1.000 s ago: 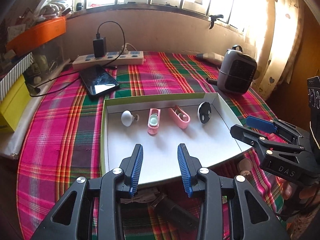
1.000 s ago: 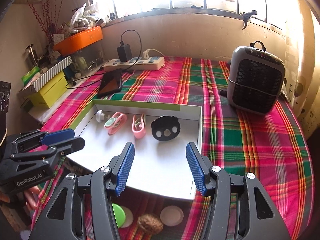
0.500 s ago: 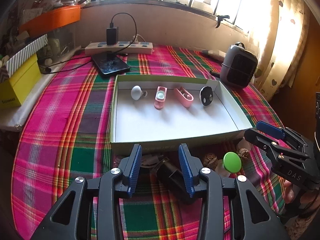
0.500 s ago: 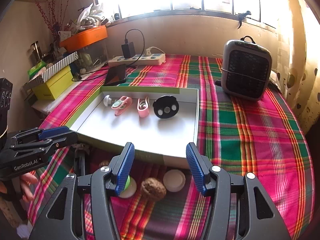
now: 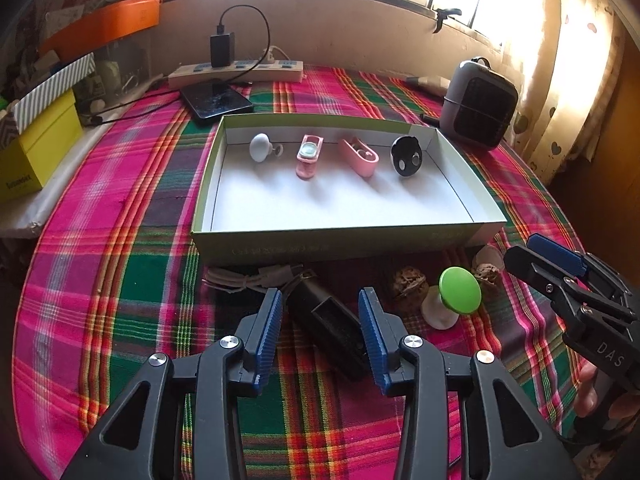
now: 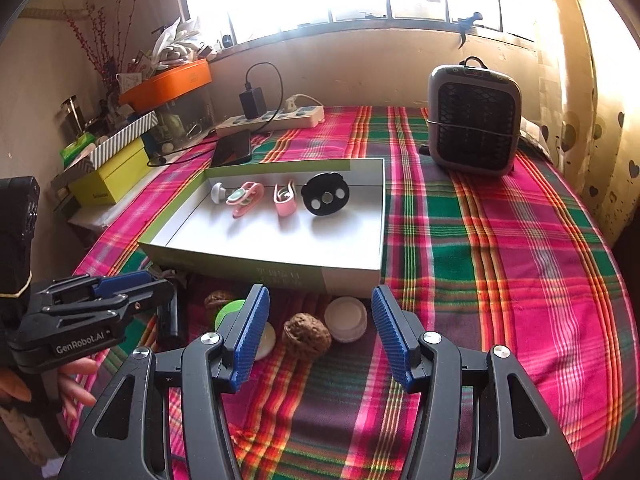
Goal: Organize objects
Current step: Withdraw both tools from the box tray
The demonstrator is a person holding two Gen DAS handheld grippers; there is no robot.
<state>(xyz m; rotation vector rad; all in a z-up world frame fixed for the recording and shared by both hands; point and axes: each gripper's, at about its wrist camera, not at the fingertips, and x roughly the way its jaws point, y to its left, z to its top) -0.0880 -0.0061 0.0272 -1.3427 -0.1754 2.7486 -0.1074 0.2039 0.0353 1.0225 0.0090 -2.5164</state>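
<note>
A shallow white box with green walls sits mid-table. Along its far wall lie a white knob, two pink clips and a black disc. In front of the box lie a black block, a white cable, walnuts and a green-capped piece. My left gripper is open just above the black block, pads off it. My right gripper is open above a walnut and a white cap, holding nothing.
A grey heater stands at the back right. At the back left are a phone, a power strip with a charger, and a yellow box. A plaid cloth covers the table. A hand holds the left gripper.
Both grippers have drawn back from over the box toward the table's near edge, and the loose items in front of it came into view. The left jaws widened a little.
</note>
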